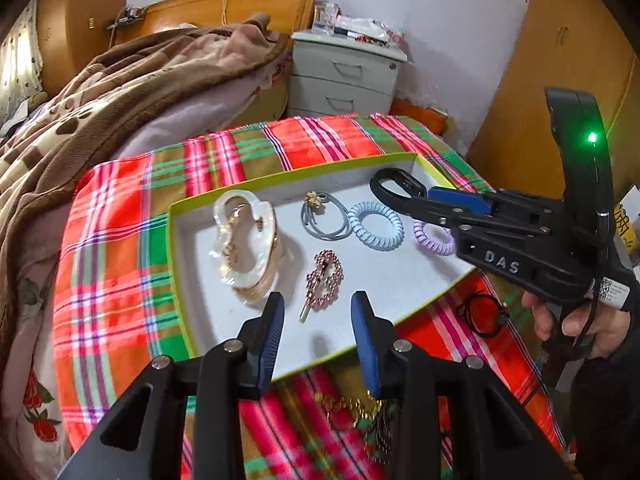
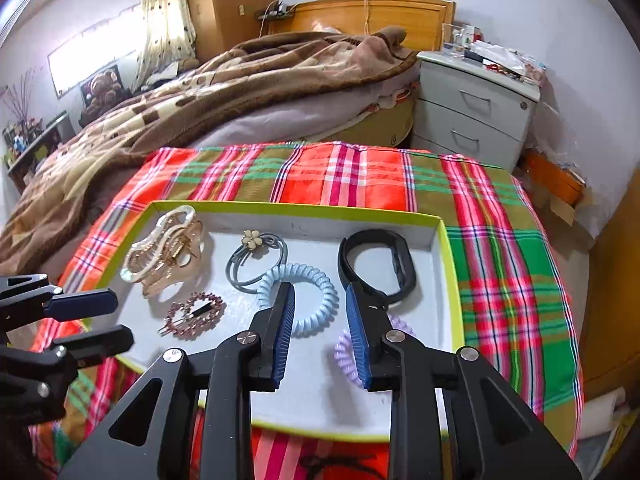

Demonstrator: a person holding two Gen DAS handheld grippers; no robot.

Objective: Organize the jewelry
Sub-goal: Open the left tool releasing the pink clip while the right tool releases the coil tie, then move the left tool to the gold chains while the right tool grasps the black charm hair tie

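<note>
We saw a shallow white cardboard tray with a lime-green rim (image 2: 450, 264) lying on a red, green and olive plaid blanket (image 2: 500, 240) spread over the bed. Inside it sat a translucent cream and gold claw hair clip (image 2: 164, 256) at the far left, a pink rhinestone barrette (image 2: 196, 314) nearer us, a grey elastic hair tie with a cream flower charm (image 2: 256, 254), a pale blue spiral hair tie (image 2: 298, 298), a lilac spiral hair tie (image 2: 344, 354) and a black rubber wristband (image 2: 376, 266) at the far right.

Our right hand-held gripper (image 2: 320, 330) hovered over the tray with its blue pads apart, grasping nothing, one pad over the blue coil and the other just beside the wristband. Our left hand-held gripper (image 1: 318, 338) hung over the tray's near edge, released as well, its pads on either side of the barrette without touching it. A thin black elastic loop (image 1: 484, 314) and a gold chain (image 1: 352, 408), blurred, lay on the blanket outside the tray.
</note>
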